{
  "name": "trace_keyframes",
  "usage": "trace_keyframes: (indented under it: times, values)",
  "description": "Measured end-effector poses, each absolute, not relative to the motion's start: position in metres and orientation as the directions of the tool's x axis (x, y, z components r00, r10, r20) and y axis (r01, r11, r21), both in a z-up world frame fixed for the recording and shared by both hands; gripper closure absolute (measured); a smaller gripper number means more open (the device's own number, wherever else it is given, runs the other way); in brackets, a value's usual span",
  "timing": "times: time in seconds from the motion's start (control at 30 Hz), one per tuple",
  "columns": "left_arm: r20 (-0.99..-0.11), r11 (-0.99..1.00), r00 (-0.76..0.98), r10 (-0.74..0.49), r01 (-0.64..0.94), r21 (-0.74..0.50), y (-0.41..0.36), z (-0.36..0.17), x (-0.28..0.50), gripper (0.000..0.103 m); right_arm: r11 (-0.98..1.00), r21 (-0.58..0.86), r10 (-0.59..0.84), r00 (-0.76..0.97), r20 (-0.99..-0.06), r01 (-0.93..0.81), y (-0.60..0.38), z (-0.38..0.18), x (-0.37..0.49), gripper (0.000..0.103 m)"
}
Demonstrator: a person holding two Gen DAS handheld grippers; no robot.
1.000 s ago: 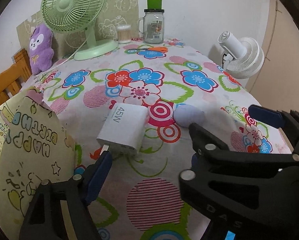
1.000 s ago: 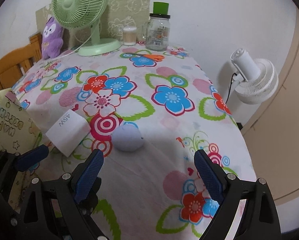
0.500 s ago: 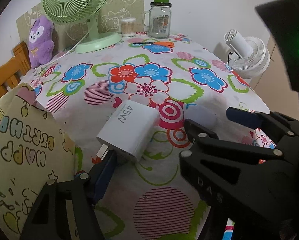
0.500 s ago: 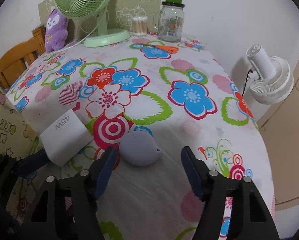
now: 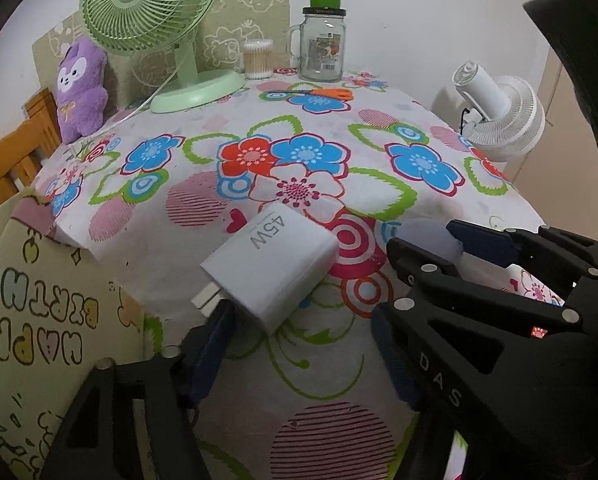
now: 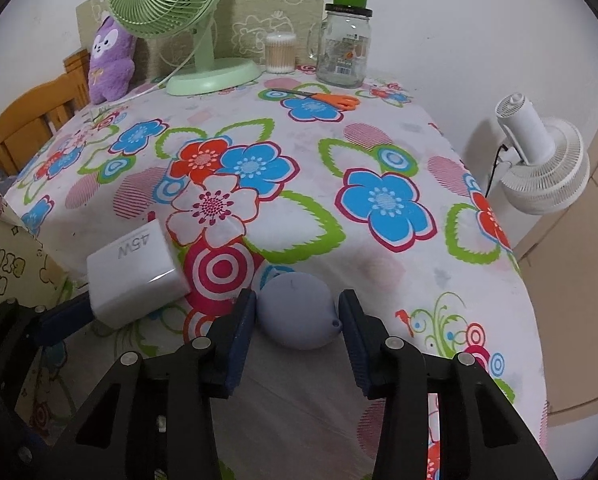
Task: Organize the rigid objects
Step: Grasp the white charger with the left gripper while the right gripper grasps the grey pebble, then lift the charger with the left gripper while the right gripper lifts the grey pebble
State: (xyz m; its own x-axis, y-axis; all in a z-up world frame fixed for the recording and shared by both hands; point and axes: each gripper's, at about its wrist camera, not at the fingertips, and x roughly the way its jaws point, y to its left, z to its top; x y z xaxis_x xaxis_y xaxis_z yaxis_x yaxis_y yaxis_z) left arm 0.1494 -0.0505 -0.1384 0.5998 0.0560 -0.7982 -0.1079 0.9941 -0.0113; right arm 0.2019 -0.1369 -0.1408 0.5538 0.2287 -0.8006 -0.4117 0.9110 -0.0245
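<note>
A white 45W charger [image 5: 273, 270] lies on the flowered tablecloth, prongs toward me. My left gripper [image 5: 301, 340] is open, its left finger just under the charger's near corner; the charger lies between the fingers' tips. The charger also shows in the right wrist view [image 6: 133, 274]. A round lavender case [image 6: 297, 310] lies to its right. My right gripper [image 6: 297, 334] is open around the case, a finger close on each side, touching or nearly so. The case shows partly in the left wrist view [image 5: 429, 236], behind the right gripper's fingers.
A yellow "Happy Birthday" gift bag [image 5: 39, 320] stands at the table's left edge. At the back are a green fan [image 6: 179, 12], a purple plush [image 6: 109, 62], a cotton swab tub [image 6: 279, 53], a glass jar [image 6: 345, 46] and orange scissors [image 6: 331, 100]. A white fan [image 6: 543, 160] stands off the right edge.
Both grippers moved forward and down. The right gripper narrowed and now straddles the lavender case. The left gripper reached the charger's near end.
</note>
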Motion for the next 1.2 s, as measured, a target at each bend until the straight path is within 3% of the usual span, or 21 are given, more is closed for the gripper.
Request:
trace_keyframes:
  times: [0.1, 0.3, 0.57, 0.67, 0.73, 0.87, 1.2]
  values:
    - [-0.799, 0.995, 0.600, 0.046, -0.098, -0.017, -0.054, -0.137, 0.149, 0.057, 0.914, -0.024, 0.226, 0.559, -0.798, -0.405, -0.140, -0.139, 0.200, 0.057]
    - [-0.802, 0.997, 0.596, 0.029, -0.076, -0.020, -0.060, -0.135, 0.148, 0.077, 0.922, -0.029, 0.213, 0.566, -0.797, -0.387, -0.147, -0.136, 0.196, 0.057]
    - [-0.791, 0.999, 0.611, 0.027, -0.044, 0.000, -0.070, -0.128, 0.144, 0.078, 0.931, -0.038, 0.194, 0.579, -0.792, -0.364, -0.157, -0.132, 0.192, 0.057]
    - [-0.790, 0.999, 0.612, 0.040, -0.053, 0.010, -0.070, -0.125, 0.143, 0.076, 0.933, -0.034, 0.196, 0.586, -0.786, -0.357, -0.159, -0.129, 0.190, 0.057]
    - [-0.787, 0.998, 0.614, 0.053, -0.063, 0.018, -0.069, -0.122, 0.142, 0.065, 0.935, -0.025, 0.200, 0.587, -0.785, -0.353, -0.160, -0.126, 0.189, 0.057]
    - [-0.777, 0.998, 0.626, 0.062, -0.057, 0.033, -0.068, -0.113, 0.141, 0.062, 0.937, -0.015, 0.210, 0.597, -0.774, -0.348, -0.162, -0.119, 0.187, 0.057]
    - [-0.774, 0.997, 0.629, 0.070, -0.061, 0.041, -0.057, -0.109, 0.158, 0.032, 0.945, 0.009, 0.218, 0.611, -0.761, -0.326, -0.162, -0.109, 0.195, 0.057]
